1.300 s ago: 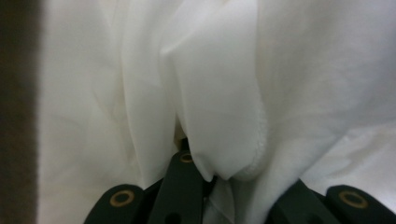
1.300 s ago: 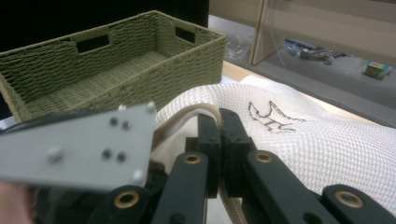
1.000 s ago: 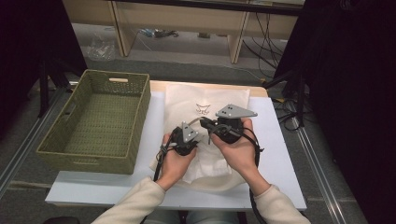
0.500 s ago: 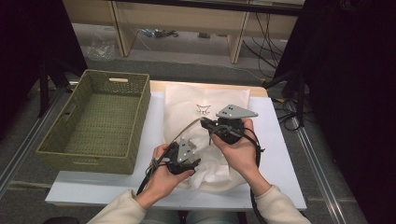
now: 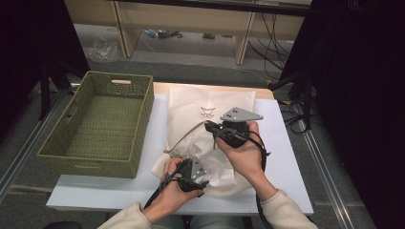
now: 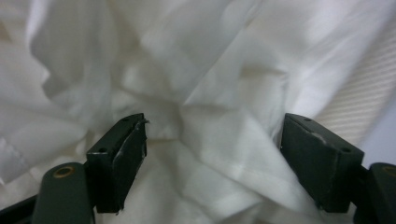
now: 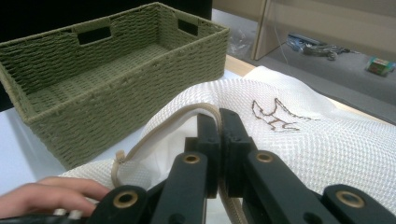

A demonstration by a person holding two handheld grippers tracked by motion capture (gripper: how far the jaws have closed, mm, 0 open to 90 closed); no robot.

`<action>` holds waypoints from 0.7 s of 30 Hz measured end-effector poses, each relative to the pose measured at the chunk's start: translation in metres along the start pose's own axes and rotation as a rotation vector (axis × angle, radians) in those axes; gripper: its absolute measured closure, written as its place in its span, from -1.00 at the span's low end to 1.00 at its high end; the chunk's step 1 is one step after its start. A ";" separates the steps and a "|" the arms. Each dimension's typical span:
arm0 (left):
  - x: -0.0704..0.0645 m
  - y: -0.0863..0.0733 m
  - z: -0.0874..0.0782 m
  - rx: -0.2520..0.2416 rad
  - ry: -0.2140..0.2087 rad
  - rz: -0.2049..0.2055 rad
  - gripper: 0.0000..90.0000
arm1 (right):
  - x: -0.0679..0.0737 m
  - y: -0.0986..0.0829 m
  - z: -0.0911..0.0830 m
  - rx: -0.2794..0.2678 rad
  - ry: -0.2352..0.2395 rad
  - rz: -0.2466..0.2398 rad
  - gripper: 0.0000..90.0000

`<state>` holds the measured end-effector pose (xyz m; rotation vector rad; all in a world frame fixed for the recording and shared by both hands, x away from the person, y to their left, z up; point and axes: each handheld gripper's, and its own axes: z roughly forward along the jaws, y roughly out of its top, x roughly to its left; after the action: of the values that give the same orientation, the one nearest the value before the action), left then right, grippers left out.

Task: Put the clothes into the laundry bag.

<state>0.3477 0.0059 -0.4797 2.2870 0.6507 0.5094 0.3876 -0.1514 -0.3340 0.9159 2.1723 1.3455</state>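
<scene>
Low, left gripper [image 6: 212, 163] gapes; right gripper [image 7: 218, 135] seemingly pinches bag [image 7: 327, 140].

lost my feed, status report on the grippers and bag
Right hand-held gripper shut on white mesh drawstring bag rim. Left hand-held gripper open over white cloth. Green woven basket beside.

Lab or test-bench setting, not a home. White table [image 5: 119, 191] stands on grey carpet floor [image 5: 200, 71], flanked by metal rails [image 5: 329, 176] along both sides. Black curtains [image 5: 363, 95] hang to left and right of the work area. Loose cables [image 5: 282, 52] trail over the floor beyond the table. Behind, a plain wooden shelf unit [image 5: 191, 24] with small odds and ends beneath it. A woven green basket [image 5: 143, 119] sits as a staged prop.
</scene>
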 end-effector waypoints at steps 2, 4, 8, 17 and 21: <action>0.002 -0.002 0.006 0.010 -0.003 -0.008 -0.36 | 0.000 0.000 0.000 0.002 0.001 0.000 0.98; 0.004 -0.003 0.010 0.011 -0.016 -0.033 -0.22 | 0.000 0.000 0.001 0.004 0.001 0.000 0.98; 0.005 -0.001 0.011 0.016 -0.033 -0.029 0.14 | 0.001 0.000 0.000 0.012 0.003 -0.005 0.98; 0.007 0.004 0.009 -0.060 -0.001 -0.051 0.88 | 0.002 -0.001 0.001 0.018 0.005 0.017 0.98; 0.012 0.020 0.001 -0.139 0.003 -0.134 0.89 | 0.003 -0.002 0.003 0.021 0.005 0.008 0.98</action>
<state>0.3641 -0.0005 -0.4640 2.0974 0.7408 0.4784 0.3868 -0.1484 -0.3368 0.9307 2.1925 1.3320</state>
